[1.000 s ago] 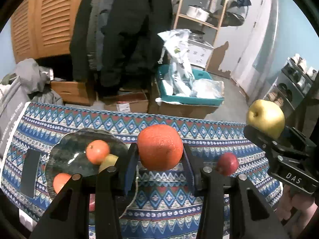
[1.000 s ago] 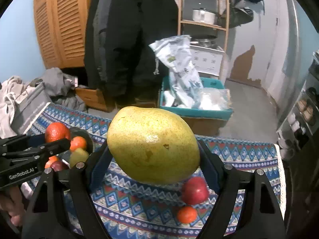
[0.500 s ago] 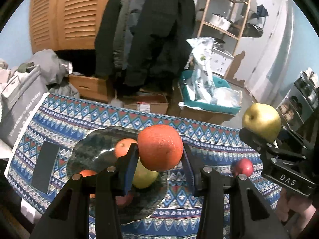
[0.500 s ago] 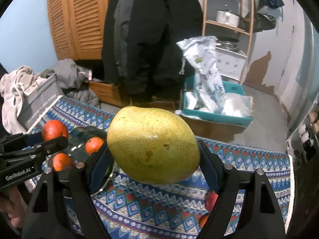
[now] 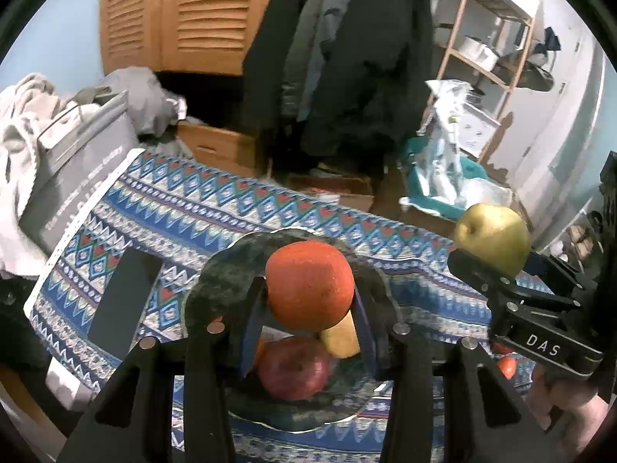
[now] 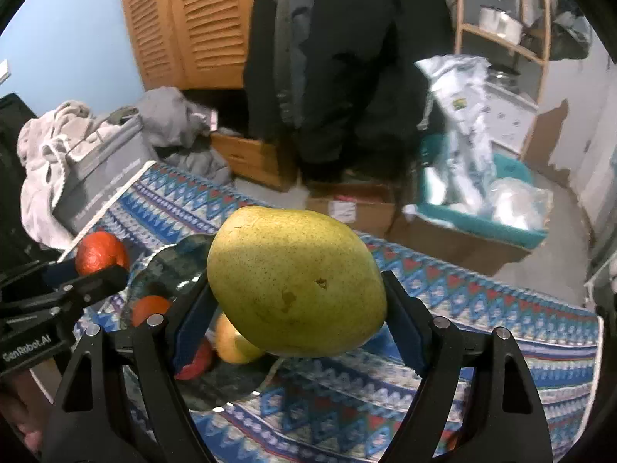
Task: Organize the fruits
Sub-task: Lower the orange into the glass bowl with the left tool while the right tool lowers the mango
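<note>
My left gripper (image 5: 308,289) is shut on an orange (image 5: 309,283) and holds it above the dark green plate (image 5: 227,274). On the plate lie a red apple (image 5: 293,370) and a yellow fruit (image 5: 341,337). My right gripper (image 6: 297,289) is shut on a yellow-green pear (image 6: 297,281), held over the plate's right side (image 6: 169,266). The right wrist view shows a small orange (image 6: 148,306), a yellow fruit (image 6: 231,341) and a red apple (image 6: 194,362) on the plate. The pear (image 5: 493,237) and the orange (image 6: 101,252) each show in the other view.
The plate sits on a blue patterned tablecloth (image 5: 185,208). A dark flat phone (image 5: 123,301) lies left of the plate. A small red-orange fruit (image 5: 507,366) lies on the cloth at right. Boxes, a teal bin (image 6: 501,227) and laundry stand beyond the table.
Both grippers have moved left with their fruit. The plate has come under the left gripper, and the right gripper has come over the plate's right side.
</note>
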`<state>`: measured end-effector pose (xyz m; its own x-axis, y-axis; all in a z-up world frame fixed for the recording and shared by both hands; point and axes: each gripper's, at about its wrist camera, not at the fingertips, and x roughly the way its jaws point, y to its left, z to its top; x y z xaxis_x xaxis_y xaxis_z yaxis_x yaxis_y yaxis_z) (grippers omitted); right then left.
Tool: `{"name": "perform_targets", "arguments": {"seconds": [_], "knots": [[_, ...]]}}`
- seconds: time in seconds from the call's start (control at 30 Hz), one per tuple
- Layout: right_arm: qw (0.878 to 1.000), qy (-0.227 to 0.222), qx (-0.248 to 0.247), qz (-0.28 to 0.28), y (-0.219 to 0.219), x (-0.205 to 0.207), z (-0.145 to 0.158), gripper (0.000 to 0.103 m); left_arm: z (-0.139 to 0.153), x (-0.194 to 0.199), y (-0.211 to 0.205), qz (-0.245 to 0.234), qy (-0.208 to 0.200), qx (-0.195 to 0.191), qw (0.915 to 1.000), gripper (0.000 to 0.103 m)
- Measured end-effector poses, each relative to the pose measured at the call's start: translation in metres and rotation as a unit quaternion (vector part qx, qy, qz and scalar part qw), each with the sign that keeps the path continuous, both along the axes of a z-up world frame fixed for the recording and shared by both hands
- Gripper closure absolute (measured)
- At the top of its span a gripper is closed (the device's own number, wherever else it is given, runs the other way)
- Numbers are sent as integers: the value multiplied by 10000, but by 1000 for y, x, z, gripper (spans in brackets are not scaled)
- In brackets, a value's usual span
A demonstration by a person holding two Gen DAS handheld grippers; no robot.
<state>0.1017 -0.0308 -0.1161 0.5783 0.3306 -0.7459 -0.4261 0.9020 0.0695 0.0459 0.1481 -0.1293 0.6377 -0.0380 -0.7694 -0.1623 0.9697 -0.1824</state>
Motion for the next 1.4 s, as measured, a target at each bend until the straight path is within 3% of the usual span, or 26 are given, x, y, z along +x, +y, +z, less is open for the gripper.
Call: {"name": "perform_targets", "arguments": {"seconds": [0.37, 0.7, 1.17, 1.3, 1.4], "knots": [[9978, 451, 24, 482, 57, 10, -35, 21, -24, -4, 46, 473, 285, 9, 9985, 59], [9936, 847, -136, 740, 89, 14, -68, 21, -48, -5, 65, 640, 557, 108, 9963, 59], [9866, 1295, -197, 971, 109, 14, -90, 20, -52, -5, 73, 720, 640, 116, 9953, 59], [9884, 1213, 134, 908, 101, 17, -79, 21, -51, -5, 73, 699, 633, 108, 9955, 59], [9909, 1097, 104, 774, 95, 20, -70, 21, -53, -4, 71, 667, 639, 110, 9957, 59]]}}
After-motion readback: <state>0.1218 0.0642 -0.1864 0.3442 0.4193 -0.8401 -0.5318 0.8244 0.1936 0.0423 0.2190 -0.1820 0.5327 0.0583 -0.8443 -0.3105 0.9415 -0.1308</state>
